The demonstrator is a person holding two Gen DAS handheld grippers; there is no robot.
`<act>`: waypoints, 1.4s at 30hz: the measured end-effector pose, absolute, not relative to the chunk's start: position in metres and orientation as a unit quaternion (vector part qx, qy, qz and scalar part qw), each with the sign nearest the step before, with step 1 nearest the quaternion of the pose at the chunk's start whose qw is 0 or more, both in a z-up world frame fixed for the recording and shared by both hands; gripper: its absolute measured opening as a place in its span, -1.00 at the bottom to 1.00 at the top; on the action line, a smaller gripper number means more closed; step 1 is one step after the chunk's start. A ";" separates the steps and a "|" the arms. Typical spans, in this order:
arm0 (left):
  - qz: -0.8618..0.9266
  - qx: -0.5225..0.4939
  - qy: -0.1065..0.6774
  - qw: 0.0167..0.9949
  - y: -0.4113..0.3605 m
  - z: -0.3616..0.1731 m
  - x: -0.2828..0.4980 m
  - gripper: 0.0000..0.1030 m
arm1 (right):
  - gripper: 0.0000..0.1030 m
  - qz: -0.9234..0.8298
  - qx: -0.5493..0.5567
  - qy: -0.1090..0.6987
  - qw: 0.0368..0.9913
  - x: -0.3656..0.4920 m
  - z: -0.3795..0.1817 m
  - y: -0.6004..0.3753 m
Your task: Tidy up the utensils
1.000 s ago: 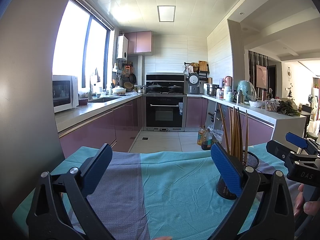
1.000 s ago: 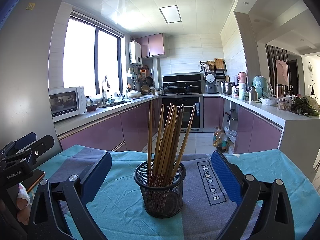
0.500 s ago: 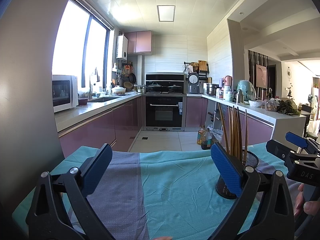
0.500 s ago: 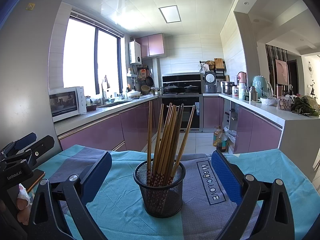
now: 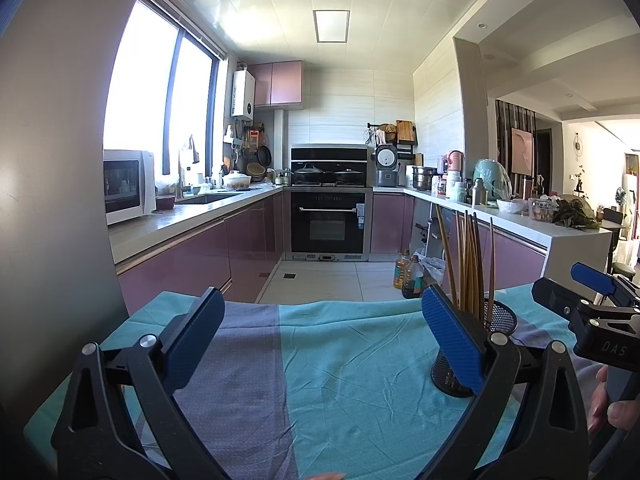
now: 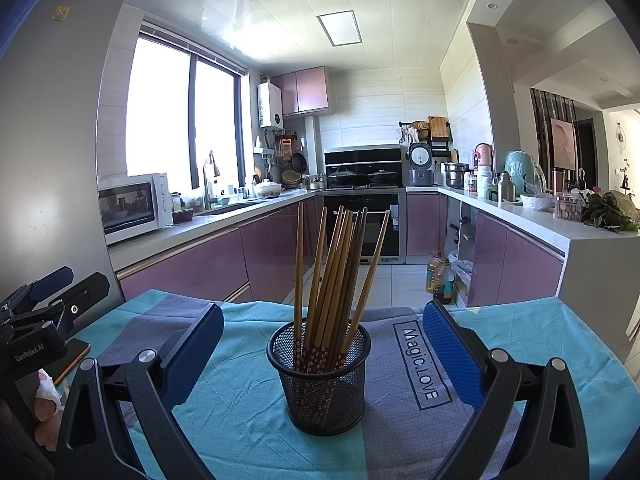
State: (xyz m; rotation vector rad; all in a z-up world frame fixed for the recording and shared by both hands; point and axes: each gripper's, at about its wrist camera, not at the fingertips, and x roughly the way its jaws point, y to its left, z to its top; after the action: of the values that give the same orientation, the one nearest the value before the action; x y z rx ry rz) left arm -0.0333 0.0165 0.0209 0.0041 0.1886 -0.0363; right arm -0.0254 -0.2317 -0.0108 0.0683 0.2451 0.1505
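Brown wooden chopsticks (image 6: 336,272) seen gathered in black mesh cup (image 6: 320,376), dead ahead of right gripper (image 6: 320,354); both grippers held released; left gripper (image 5: 320,340) empty; task judged nearly done.

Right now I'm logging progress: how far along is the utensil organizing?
Done: the brown wooden chopsticks stand bundled in the black mesh cup on the teal tablecloth. In hand: nothing; the left gripper and right gripper are open and empty. Left: no loose utensils are visible, so little seems to remain.
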 end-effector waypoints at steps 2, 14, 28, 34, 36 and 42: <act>-0.018 0.002 0.094 0.995 0.017 0.021 -0.033 0.89 | 0.88 0.075 0.034 0.122 0.989 -0.025 -0.011 -0.232; -0.017 0.003 0.094 0.995 0.016 0.021 -0.033 0.89 | 0.88 0.074 0.035 0.123 0.989 -0.025 -0.011 -0.232; -0.015 0.004 0.093 0.996 0.016 0.020 -0.033 0.89 | 0.88 0.074 0.036 0.123 0.989 -0.026 -0.012 -0.233; -0.015 0.004 0.093 0.996 0.016 0.020 -0.034 0.89 | 0.88 0.074 0.038 0.123 0.989 -0.026 -0.013 -0.233; -0.015 0.004 0.093 0.996 0.016 0.020 -0.034 0.89 | 0.88 0.074 0.038 0.123 0.989 -0.026 -0.013 -0.233; -0.014 0.003 0.095 0.995 0.016 0.020 -0.034 0.89 | 0.88 0.074 0.038 0.124 0.989 -0.026 -0.014 -0.233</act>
State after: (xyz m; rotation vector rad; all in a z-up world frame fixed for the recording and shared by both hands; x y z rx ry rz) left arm -0.0341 0.0162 0.0197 0.0056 0.1901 -0.0280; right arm -0.0262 -0.2334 -0.0143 0.0761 0.2488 0.1483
